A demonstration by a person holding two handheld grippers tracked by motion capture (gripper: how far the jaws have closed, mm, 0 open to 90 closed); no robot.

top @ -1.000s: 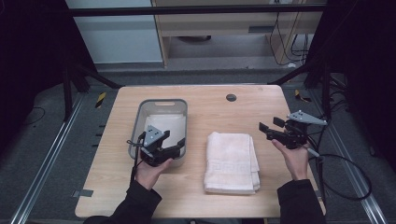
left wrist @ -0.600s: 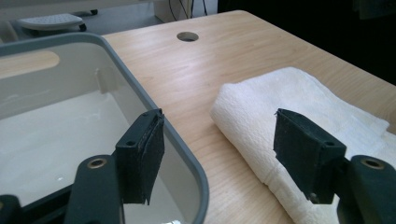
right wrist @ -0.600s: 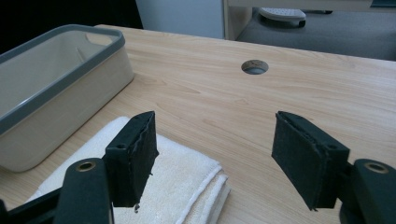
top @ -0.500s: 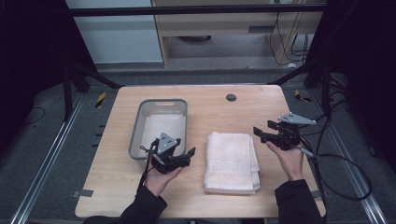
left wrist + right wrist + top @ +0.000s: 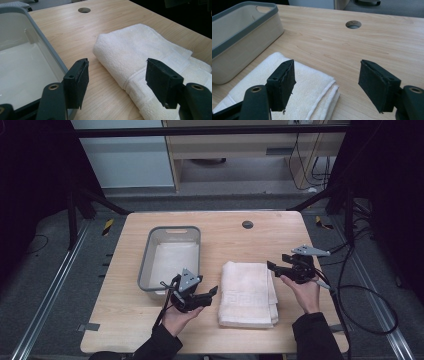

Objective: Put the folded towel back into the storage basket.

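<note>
Folded white towel [image 5: 248, 292] lies flat on table [image 5: 235, 237], just right of grey bin [image 5: 172, 255].

Left gripper [image 5: 212, 292] at towel's left edge, jaws wide apart, just been closing a little; nothing between them. Left gripper view: towel's near corner cut off by frame bottom, partly behind right jaw.

Right gripper [image 5: 272, 266] over towel's upper right corner, jaws apart, just been opening; pads clear of cloth. Contact with towel hard to judge from high view.

Bin's near wall partly hidden behind left gripper.
</note>
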